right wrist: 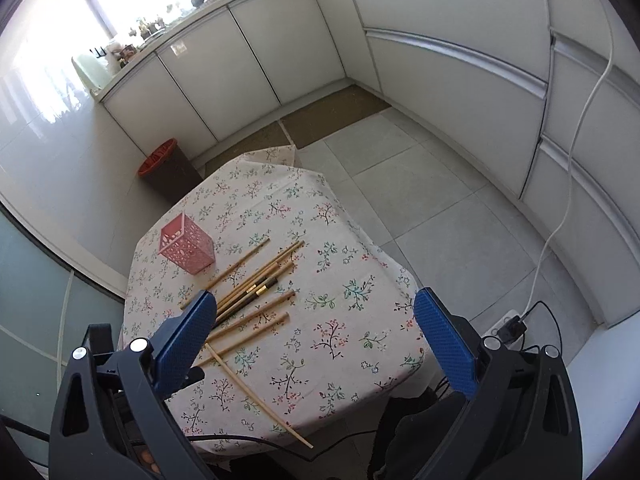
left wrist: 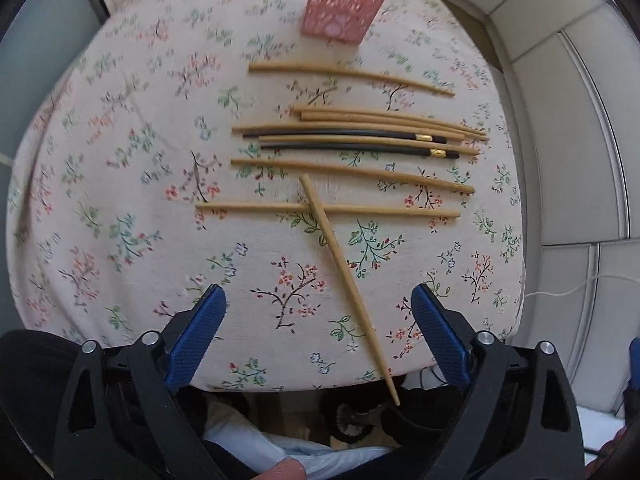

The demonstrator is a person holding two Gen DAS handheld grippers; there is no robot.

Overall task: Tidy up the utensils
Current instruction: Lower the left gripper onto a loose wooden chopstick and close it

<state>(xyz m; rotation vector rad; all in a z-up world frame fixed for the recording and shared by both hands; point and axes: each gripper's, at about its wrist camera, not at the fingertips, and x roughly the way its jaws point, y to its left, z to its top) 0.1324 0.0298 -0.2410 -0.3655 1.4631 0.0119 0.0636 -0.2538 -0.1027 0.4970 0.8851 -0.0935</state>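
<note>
While both of your claws hang spread wide with nothing between the pads, the scene reads like this, left to right:

Left gripper: fully spread, holding nothing, poised over the near edge of the floral tablecloth.

Nearest crosswise chopstick: lies ahead of your left claw, sideways across your line of approach, touching the angled one where they cross.

Angled chopstick: runs between your left pads, thick end up by the row, thin tip jutting past the table's near edge, over the floor.

Chopstick row: wooden sticks and two black ones with gold bands, packed side by side beyond the crossed pair; the farthest wooden one lies apart, near the holder.

Pink holder: upright perforated square basket at the far side, past the whole row.

Right gripper: wide apart, nothing in it, hovering above the table's near right part; its left pad overlaps the row's ends in its view.

Open room: bare cloth to the right of the sticks; tiled floor beyond the right edge; cabinets well apart.
</note>
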